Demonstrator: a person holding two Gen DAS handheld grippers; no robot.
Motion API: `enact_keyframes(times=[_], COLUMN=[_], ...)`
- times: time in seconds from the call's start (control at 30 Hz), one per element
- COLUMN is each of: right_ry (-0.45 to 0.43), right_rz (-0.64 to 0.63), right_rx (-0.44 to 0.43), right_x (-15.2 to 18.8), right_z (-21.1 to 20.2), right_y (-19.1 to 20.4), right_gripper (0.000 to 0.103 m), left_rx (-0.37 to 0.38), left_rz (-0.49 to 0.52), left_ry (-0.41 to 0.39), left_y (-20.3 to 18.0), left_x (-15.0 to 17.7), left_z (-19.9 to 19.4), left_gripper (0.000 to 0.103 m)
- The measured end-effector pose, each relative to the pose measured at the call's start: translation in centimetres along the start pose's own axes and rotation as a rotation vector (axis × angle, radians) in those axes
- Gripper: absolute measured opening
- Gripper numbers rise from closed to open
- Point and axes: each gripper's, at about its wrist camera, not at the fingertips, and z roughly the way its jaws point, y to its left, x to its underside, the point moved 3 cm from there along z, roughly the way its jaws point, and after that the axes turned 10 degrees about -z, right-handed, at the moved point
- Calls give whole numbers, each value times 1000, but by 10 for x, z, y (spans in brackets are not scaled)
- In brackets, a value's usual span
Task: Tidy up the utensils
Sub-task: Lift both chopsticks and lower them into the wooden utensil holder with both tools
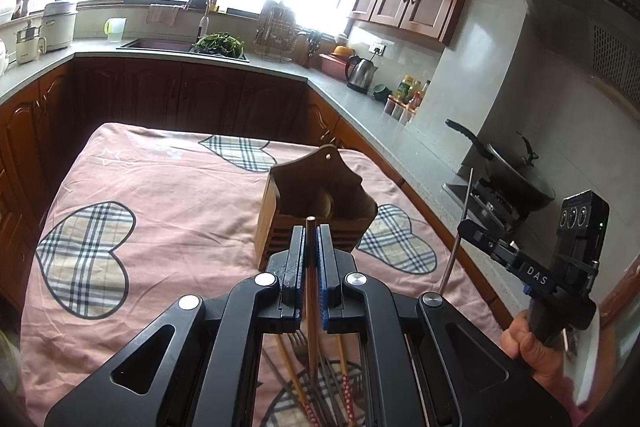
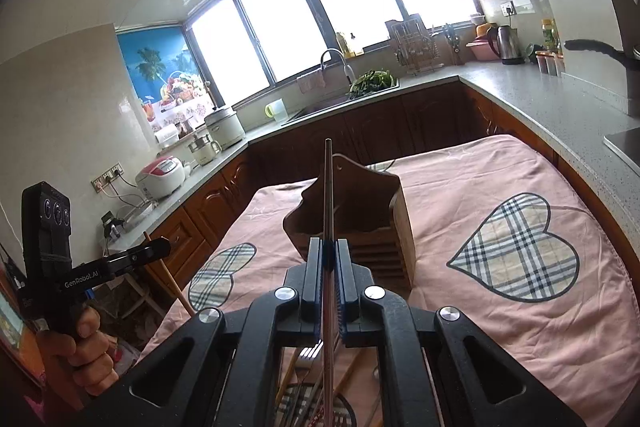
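Observation:
A wooden utensil holder (image 1: pixel 316 203) (image 2: pixel 360 219) stands upright on the pink cloth. My left gripper (image 1: pixel 311 233) is shut on a brown wooden chopstick (image 1: pixel 310 267), raised just in front of the holder. My right gripper (image 2: pixel 329 247) is shut on a thin metal chopstick (image 2: pixel 328 195) that points up across the holder. Each gripper shows in the other's view: the right one (image 1: pixel 470 229) with its metal chopstick (image 1: pixel 460 227), the left one (image 2: pixel 162 247) with its wooden chopstick (image 2: pixel 170 281). Beneath both grippers lies a pile of utensils (image 1: pixel 320 379) (image 2: pixel 312 367): a fork and red-patterned chopsticks.
The table (image 1: pixel 160 187) wears a pink cloth with plaid hearts. Dark wood cabinets and a grey counter (image 1: pixel 352 95) wrap around it, bearing a sink (image 1: pixel 160 45), a kettle (image 1: pixel 362 73), bottles and a wok (image 1: pixel 516 171) on the stove. A rice cooker (image 2: pixel 160 177) sits on the left counter.

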Motion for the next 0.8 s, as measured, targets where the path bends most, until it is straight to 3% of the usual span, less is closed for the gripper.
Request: enact_keyframes(times=[0.53, 0.67, 0.8], right_ry=[-312, -346, -347], right_rz=[21, 27, 31], right_rx=[80, 138, 183], right_x=[-98, -99, -83], right_z=[47, 72, 98], right_y=[-35, -48, -58], right_gripper=[5, 5, 5], left_rx=[44, 28, 2], left_rz=[-132, -188, -217], left_ry=[-273, -307, -311], left_y=[3, 18, 31], left_x=[-114, -129, -123], left_z=[27, 52, 83], left_gripper=[4, 4, 4])
